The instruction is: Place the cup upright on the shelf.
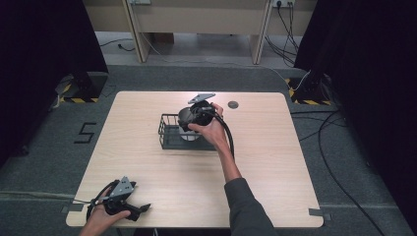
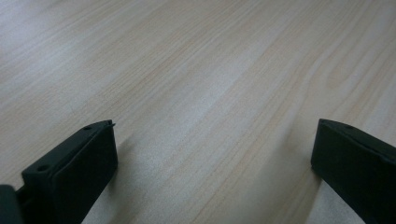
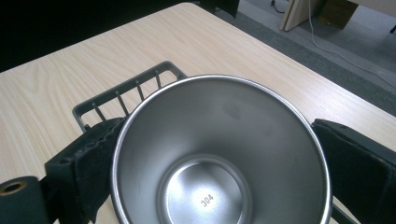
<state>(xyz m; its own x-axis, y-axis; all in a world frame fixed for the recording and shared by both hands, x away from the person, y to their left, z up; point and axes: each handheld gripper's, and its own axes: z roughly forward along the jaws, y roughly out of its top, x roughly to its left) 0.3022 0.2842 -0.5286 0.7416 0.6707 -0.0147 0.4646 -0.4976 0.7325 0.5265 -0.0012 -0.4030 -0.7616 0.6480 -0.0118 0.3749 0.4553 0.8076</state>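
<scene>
Right hand-held gripper [image 3: 212,154] pinches steel cup [image 3: 219,154] across its rim, mouth up, over wire basket [image 1: 169,129], likely for lowering in; left hand-held gripper [image 2: 212,158] spread, idle on worktop [image 2: 196,70]

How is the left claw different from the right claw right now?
The left claw is open with nothing between its jaws, while the right claw has its jaws on either side of a shiny steel cup. The left claw rests low at the near edge of the wooden table; the right claw is held farther out, over the dark wire basket. Both have black jaws, and a hand holds each.
</scene>
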